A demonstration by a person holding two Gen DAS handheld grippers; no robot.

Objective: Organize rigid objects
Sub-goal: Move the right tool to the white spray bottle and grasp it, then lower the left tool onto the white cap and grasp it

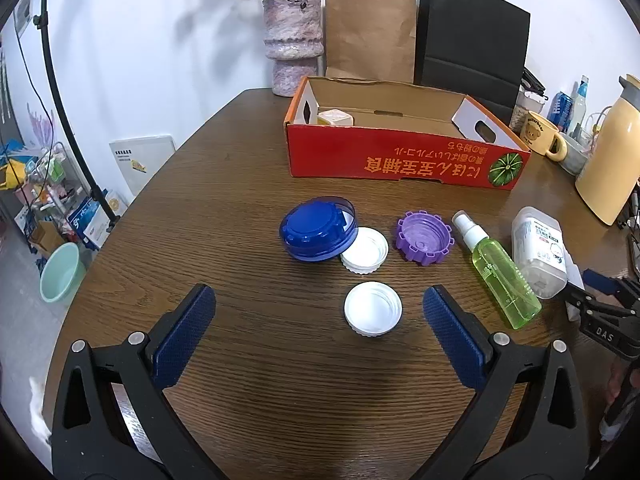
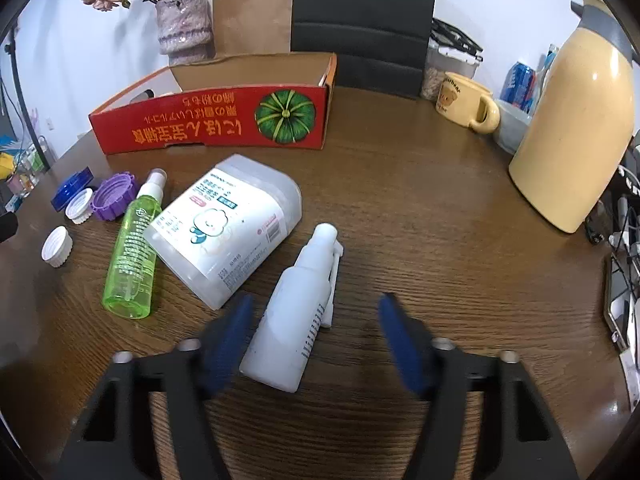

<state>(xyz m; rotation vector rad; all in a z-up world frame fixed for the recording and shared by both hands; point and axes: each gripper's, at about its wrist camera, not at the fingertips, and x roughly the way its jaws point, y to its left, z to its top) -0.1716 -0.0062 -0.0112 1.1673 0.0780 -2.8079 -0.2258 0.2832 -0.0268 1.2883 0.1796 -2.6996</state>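
Note:
My left gripper (image 1: pixel 319 300) is open, its jaws on either side of a white cap (image 1: pixel 373 308) lying just ahead. Further on lie a blue lid (image 1: pixel 316 233), a second white cap (image 1: pixel 365 255) and a purple cap (image 1: pixel 425 237). A green spray bottle (image 1: pixel 498 270) and a clear tub (image 1: pixel 540 250) lie to the right. My right gripper (image 2: pixel 316 308) is open around a white spray bottle (image 2: pixel 294 316) lying on the table. The green bottle (image 2: pixel 134 246) and tub (image 2: pixel 226 226) are to its left. A red cardboard box (image 1: pixel 400 160) stands behind.
A vase (image 1: pixel 292 42) of flowers, a brown paper bag (image 1: pixel 370 36) and a black bag (image 1: pixel 472 36) stand behind the box. A yellow mug (image 2: pixel 466 102) and a yellow thermos jug (image 2: pixel 576 128) stand at the right. The wooden table's edge (image 1: pixel 120 220) curves at left.

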